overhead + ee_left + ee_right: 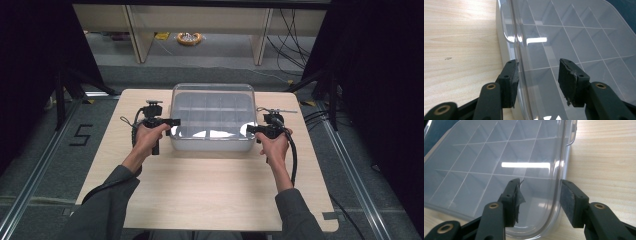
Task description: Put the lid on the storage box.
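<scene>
high view, clear box (212,117) between left gripper (175,121), right gripper (248,129)

We find the box (212,117) on the table (200,190) toward twelve o'clock from its middle, its lid (574,40) on top over a grid of compartments. The left gripper (175,122) sits at the box's nine o'clock side, near the front corner, one jaw outside the wall and the other over the lid; the right gripper (248,129) sits at the three o'clock side, near the front corner, placed likewise across the rim. At six o'clock the table lies bare between our forearms, and beyond the table at twelve o'clock a roll of tape (189,38) lies on the floor.
</scene>
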The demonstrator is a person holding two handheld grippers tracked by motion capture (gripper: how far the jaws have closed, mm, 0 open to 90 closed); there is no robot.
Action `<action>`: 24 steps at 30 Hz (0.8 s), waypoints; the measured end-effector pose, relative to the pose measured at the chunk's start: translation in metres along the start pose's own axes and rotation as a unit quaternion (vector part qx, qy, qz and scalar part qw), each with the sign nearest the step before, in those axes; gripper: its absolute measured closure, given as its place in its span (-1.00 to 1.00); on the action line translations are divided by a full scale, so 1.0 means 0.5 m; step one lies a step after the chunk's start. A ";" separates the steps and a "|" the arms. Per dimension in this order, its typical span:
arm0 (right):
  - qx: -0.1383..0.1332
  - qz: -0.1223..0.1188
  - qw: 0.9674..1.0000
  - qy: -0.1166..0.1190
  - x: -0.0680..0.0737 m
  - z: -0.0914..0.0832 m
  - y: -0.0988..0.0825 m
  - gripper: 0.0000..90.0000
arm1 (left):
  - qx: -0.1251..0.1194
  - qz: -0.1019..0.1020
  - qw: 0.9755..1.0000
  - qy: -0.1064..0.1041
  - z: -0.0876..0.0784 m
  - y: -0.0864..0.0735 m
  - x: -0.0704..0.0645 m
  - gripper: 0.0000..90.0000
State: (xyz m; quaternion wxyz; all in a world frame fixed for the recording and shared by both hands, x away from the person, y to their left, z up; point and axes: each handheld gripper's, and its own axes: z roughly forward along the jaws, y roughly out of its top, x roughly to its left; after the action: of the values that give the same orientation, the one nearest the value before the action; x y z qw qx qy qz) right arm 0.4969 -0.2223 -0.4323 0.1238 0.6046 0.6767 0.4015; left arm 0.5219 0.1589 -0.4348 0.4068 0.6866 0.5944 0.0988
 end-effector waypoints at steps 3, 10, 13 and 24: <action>0.000 -0.005 1.000 -0.007 0.003 0.001 0.000 0.15 | -0.003 0.003 1.000 0.002 0.000 -0.001 -0.001 0.11; 0.016 -0.021 0.999 -0.029 0.012 0.005 0.010 0.08 | -0.003 0.003 1.000 0.003 0.000 -0.002 -0.001 0.11; 0.026 -0.005 0.999 -0.036 0.022 0.005 0.011 0.03 | -0.005 0.001 1.000 0.004 0.000 -0.003 -0.003 0.11; 0.071 -0.016 0.997 -0.038 0.017 0.017 0.024 -0.11 | -0.007 0.010 1.000 0.007 0.002 -0.004 -0.005 0.10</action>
State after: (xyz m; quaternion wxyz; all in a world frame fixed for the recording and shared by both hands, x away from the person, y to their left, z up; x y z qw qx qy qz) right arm 0.5090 -0.2119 -0.4266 0.1122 0.6155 0.7082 0.3271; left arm 0.5201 0.1562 -0.4358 0.4066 0.6889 0.5895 0.1122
